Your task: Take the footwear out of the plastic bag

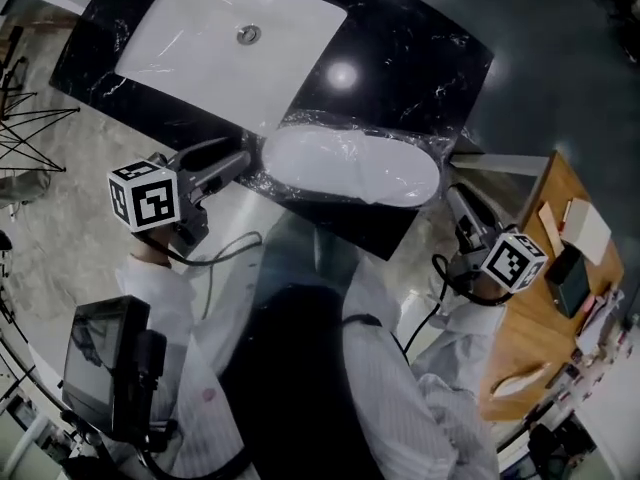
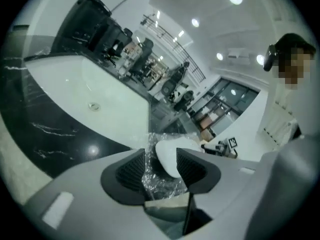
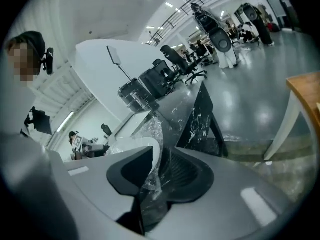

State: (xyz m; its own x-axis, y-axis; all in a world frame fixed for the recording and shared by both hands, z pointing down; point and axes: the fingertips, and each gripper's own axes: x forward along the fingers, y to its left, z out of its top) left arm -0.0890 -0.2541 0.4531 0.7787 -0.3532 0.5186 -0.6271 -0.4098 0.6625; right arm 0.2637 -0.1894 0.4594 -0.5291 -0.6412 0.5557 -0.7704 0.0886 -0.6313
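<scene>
The black counter (image 1: 400, 58) is carrying the clear bag (image 1: 447, 148) on its near edge. Inside, the white shoe (image 1: 350, 166) is lying flat, its long axis running 9 to 3 o'clock, toe end unclear. It is looking light and soft, and the film slippery, so loose film at the ends seems the best hold. The left gripper (image 1: 243, 160) is gaping wide around the 9 o'clock end. The right gripper (image 1: 452, 196) is standing narrower over film at 3 o'clock, unclamped.

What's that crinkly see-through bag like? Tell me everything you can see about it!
The clear, crinkly plastic bag lies flat near the front edge of the black marble counter, beside the white sink. It wraps loosely round the white footwear inside. Its film glints and bunches at both ends. One end sits between the left gripper's open jaws, the other between the right gripper's, neither clamped.
</scene>
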